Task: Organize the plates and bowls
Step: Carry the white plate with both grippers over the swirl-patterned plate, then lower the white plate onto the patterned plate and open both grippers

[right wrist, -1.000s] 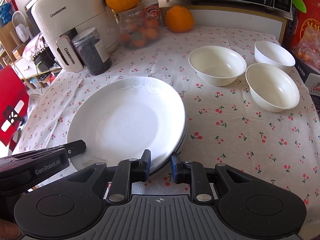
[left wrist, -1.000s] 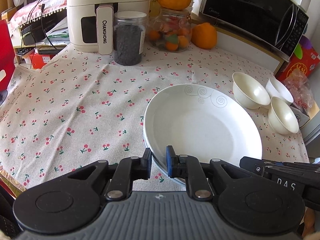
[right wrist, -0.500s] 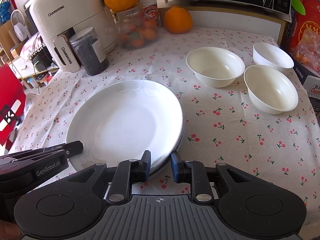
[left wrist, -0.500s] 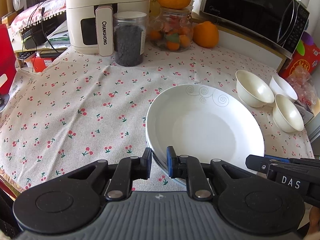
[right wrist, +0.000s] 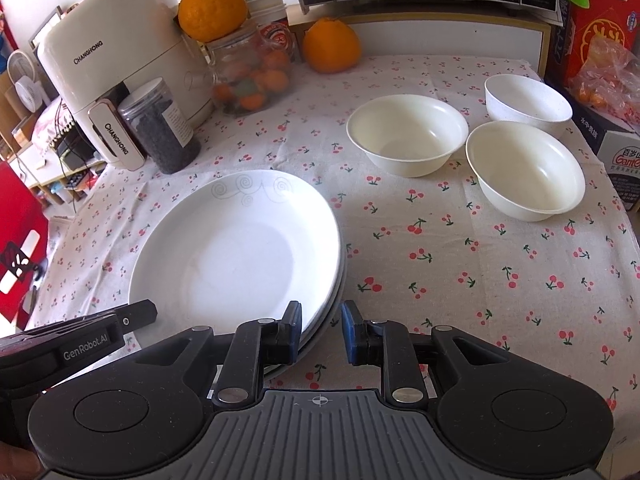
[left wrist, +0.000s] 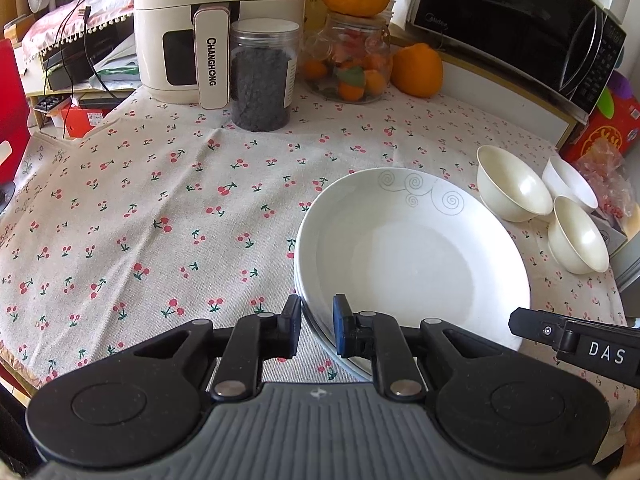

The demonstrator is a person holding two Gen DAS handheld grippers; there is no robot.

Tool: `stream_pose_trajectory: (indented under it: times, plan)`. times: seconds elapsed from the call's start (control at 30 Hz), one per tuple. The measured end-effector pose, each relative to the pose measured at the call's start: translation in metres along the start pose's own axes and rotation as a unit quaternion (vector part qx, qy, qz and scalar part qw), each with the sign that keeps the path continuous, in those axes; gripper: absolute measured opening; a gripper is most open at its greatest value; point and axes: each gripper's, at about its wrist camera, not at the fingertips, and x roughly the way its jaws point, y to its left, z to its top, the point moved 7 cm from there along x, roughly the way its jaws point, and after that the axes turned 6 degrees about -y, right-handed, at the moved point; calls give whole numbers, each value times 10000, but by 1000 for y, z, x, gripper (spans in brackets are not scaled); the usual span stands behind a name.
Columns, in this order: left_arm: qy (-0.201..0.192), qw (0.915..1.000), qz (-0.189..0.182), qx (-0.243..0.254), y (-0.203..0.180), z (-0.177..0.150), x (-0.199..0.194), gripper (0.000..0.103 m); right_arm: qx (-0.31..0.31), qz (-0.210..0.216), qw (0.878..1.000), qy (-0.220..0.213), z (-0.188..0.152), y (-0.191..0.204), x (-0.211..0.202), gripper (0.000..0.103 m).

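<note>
1. White plates [left wrist: 412, 256] sit stacked on the cherry-print tablecloth [left wrist: 160, 208], the top one marked with grey spiral lines near its far rim.
2. Left gripper [left wrist: 317, 326] has its jaws closed on the near left rim of the plate stack, one blue pad above the rim and one outside it.
3. Right gripper [right wrist: 320, 330] stands at the near right edge of the stack; its left pad touches the rim, its right pad hangs over the cloth, so whether it truly clamps the plates I cannot tell.
4. Three cream bowls [right wrist: 408, 134] stand upright and close together on the cloth, apart from the plates and toward the microwave [left wrist: 516, 20].
5. Beyond the plates stand a cream air fryer [left wrist: 208, 28], a dark-filled jar [left wrist: 264, 76] and a glass jar of fruit [left wrist: 352, 60].
</note>
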Motion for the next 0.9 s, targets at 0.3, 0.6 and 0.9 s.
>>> stream_pose_trajectory:
  times: [0.3, 0.6, 0.9]
  plan:
    - [13, 10000, -19, 47, -1, 0, 2, 19, 134, 148, 9997, 165, -3, 0, 7, 22]
    - [-2, 10000, -76, -29, 1, 5, 0, 21, 178, 242, 9994, 157, -3, 0, 9, 26]
    - [-439, 9989, -60, -123, 2, 31, -10, 22, 702, 176, 9974, -61, 14, -30, 1, 26]
